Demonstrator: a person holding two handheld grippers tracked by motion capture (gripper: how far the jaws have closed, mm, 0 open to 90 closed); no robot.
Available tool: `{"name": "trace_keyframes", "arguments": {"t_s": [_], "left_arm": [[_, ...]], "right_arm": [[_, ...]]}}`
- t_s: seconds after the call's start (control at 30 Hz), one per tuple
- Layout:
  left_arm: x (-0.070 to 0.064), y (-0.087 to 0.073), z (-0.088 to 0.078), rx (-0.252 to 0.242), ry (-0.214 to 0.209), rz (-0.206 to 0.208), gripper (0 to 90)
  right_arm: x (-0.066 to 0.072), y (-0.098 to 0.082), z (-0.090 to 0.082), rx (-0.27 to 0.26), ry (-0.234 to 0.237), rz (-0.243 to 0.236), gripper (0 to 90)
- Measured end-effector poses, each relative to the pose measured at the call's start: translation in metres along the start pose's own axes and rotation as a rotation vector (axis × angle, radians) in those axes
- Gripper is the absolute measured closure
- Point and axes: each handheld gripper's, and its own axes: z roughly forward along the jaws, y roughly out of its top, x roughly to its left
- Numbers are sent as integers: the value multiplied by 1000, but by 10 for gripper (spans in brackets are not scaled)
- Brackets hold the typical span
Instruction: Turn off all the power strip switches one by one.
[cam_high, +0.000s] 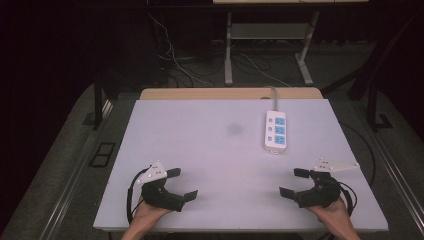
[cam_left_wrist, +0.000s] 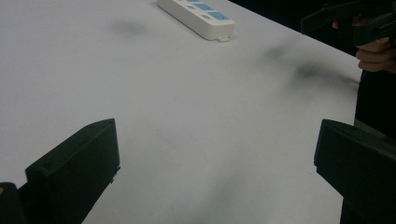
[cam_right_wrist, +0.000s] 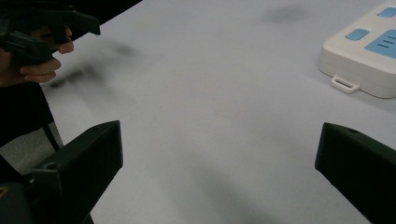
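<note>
A white power strip (cam_high: 276, 131) with blue sockets lies flat on the white table (cam_high: 210, 150), right of centre toward the back; its cable runs off the far edge. The power strip (cam_left_wrist: 198, 14) sits far ahead in the left gripper view, and the power strip (cam_right_wrist: 369, 56) lies close at the right in the right gripper view. My left gripper (cam_high: 181, 184) rests near the front left, open and holding nothing. My right gripper (cam_high: 294, 182) is at the front right, also open, with bare table between its jaws. The two grippers point toward each other.
A faint dark smudge (cam_high: 234, 129) marks the table left of the strip. Behind the table are a wooden edge (cam_high: 220, 93), a metal stand's legs (cam_high: 228, 55) and loose cables on the floor. Dark floor surrounds the table.
</note>
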Motion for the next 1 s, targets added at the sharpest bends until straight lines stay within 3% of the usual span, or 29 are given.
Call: {"name": "trace_keyframes", "arguments": {"t_s": [1.0], "left_arm": [[3,-2,-1,13,8,-10,0]], "right_arm": [[1,3,-2,16,0,-8,7]]}}
